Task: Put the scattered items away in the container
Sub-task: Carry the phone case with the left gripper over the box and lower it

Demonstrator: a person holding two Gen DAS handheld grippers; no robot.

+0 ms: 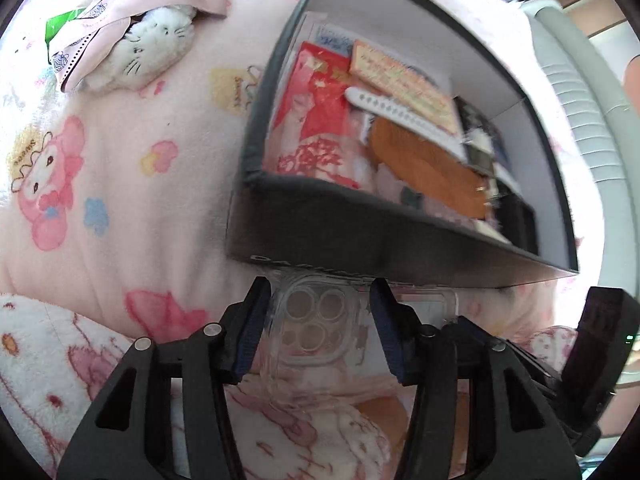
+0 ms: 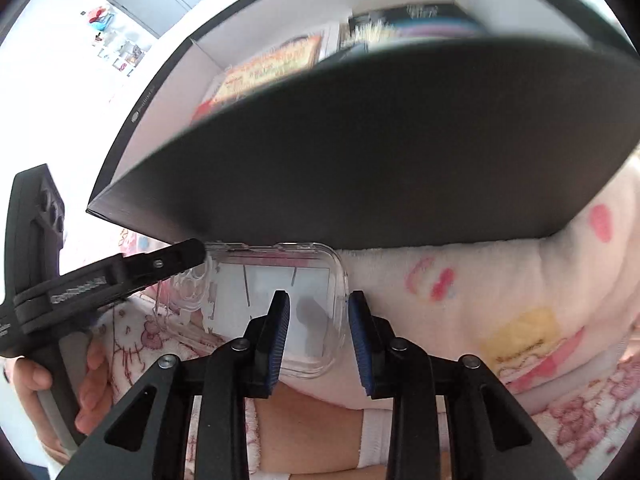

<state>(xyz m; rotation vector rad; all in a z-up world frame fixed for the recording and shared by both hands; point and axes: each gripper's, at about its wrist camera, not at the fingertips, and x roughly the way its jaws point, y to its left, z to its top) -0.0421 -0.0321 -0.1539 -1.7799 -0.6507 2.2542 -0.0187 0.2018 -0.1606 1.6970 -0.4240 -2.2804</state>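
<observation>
A clear phone case (image 1: 316, 320) lies flat on the pink cartoon blanket, tight against the near wall of a black box (image 1: 360, 236) with a white inside. My left gripper (image 1: 320, 300) stands open over the case's camera-cutout end, its pads apart from it. In the right wrist view the same phone case (image 2: 272, 280) lies below the box wall (image 2: 360, 140). My right gripper (image 2: 320, 304) is open over the case's plain end, one finger above the case and one just past its edge. The box holds a red envelope (image 1: 316, 92), an orange cloth (image 1: 424, 168) and a white strap (image 1: 400, 112).
A white plush cat (image 1: 156, 48) lies half under a pink bag (image 1: 160, 4) at the far left, beside a green packet (image 1: 64, 20). A person's hand (image 2: 92, 380) grips the left tool. A white ribbed object (image 1: 580, 120) stands right of the box.
</observation>
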